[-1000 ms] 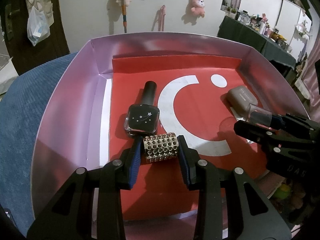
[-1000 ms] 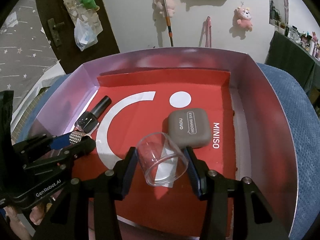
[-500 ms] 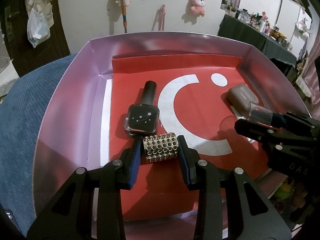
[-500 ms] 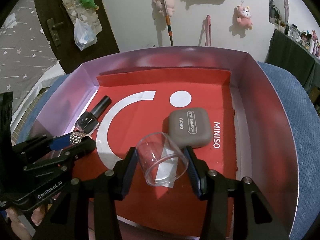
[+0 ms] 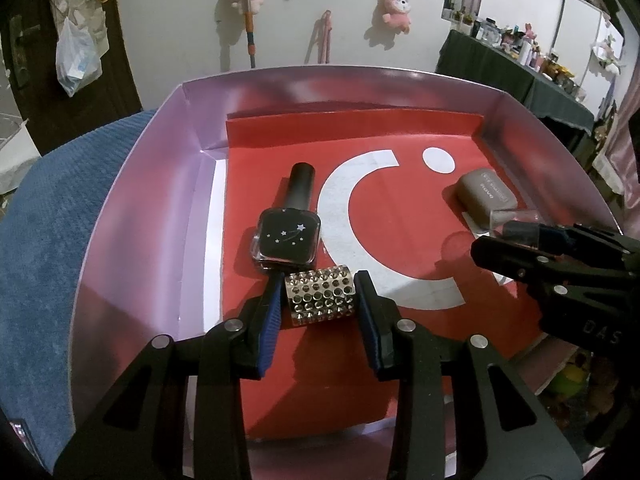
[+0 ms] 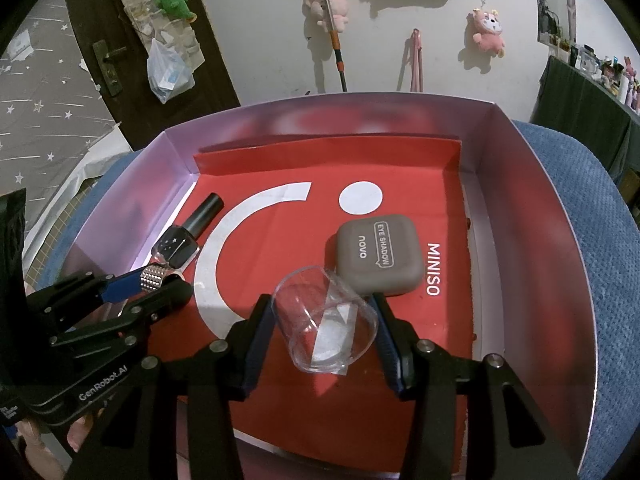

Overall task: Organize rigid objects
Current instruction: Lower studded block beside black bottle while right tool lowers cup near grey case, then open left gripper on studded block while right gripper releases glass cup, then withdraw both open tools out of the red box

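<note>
My left gripper (image 5: 319, 285) is shut on a studded metal cylinder (image 5: 320, 295), held low over the red floor of a lilac-walled box (image 5: 132, 184). A black nail polish bottle (image 5: 291, 220) lies just beyond it, touching or nearly so. My right gripper (image 6: 325, 308) is shut on a clear plastic cup (image 6: 326, 320), tilted on its side, just in front of a grey-brown eye shadow case (image 6: 380, 258). The case (image 5: 482, 196) and the cup (image 5: 514, 216) also show in the left wrist view. The left gripper with the cylinder (image 6: 152, 278) shows in the right wrist view.
The box sits on a blue ribbed cushion (image 6: 580, 208). Its red liner (image 6: 280, 240) has a white arc and dot and free floor in the middle. Box walls (image 6: 520, 220) rise on all sides. A wall with hanging toys stands behind.
Nothing has visibly changed; both grippers hold their objects in nearly the same places.
</note>
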Demonstrator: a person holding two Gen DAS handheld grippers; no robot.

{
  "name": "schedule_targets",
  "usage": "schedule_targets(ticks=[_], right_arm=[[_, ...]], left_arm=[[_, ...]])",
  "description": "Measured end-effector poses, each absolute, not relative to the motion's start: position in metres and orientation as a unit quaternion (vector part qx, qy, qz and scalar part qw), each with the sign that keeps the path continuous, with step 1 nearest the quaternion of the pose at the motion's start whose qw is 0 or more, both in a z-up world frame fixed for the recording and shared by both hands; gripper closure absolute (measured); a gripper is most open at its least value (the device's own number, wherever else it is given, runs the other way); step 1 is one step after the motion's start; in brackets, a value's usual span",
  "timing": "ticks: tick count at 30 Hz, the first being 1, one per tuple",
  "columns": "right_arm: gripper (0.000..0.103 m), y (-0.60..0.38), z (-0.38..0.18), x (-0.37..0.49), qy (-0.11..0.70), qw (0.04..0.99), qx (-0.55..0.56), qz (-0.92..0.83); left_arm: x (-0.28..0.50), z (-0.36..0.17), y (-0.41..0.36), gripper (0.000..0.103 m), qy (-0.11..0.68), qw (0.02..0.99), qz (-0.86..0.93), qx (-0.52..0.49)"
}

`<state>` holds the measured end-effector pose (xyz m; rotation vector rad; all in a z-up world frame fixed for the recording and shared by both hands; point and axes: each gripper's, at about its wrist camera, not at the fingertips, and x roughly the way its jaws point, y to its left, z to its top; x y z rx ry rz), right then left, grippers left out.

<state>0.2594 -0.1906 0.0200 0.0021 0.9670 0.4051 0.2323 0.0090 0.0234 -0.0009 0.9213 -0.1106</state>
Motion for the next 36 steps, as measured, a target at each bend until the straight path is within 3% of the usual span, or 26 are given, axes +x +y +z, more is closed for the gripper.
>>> schedule_targets(ticks=[1,2,4,10,18,25,30,34,36], right_arm=[[0.051,-0.191,0.02,0.259,0.462,0.865,0.003,0.194],[0.051,-0.192,0.02,0.26,0.463,0.865,0.006,0.194],[0.05,-0.193,0.022,0.26,0.463,0.865,0.01,0.194],[0.047,-0.194,0.027,0.255,0.456,0.867,0.009,0.199],[0.035,-0.198,0.041,0.243,0.437,0.875,0.017,0.209],[0.025,-0.202,0.055,0.229,0.418,0.88,0.032,0.224],[0.018,-0.206,0.064,0.217,0.403,0.884,0.043,0.235],[0.011,-0.206,0.071,0.207,0.389,0.888,0.041,0.241],[0.007,-0.206,0.075,0.202,0.381,0.89,0.045,0.246]], left_arm=[[0.232,0.024,0.009,0.064,0.443,0.895,-0.052,0.0],[0.231,0.024,0.009,0.051,0.442,0.895,-0.05,0.001],[0.229,0.025,0.011,0.044,0.438,0.898,-0.046,0.002],[0.226,0.026,0.013,0.044,0.435,0.899,-0.048,0.003],[0.218,0.032,0.013,0.041,0.429,0.902,-0.052,0.002],[0.205,0.04,0.007,0.029,0.413,0.909,-0.054,0.015],[0.195,0.046,0.005,0.027,0.399,0.915,-0.049,0.025],[0.188,0.05,0.006,0.018,0.393,0.918,-0.058,0.019],[0.183,0.054,0.007,0.008,0.384,0.922,-0.053,0.018]])
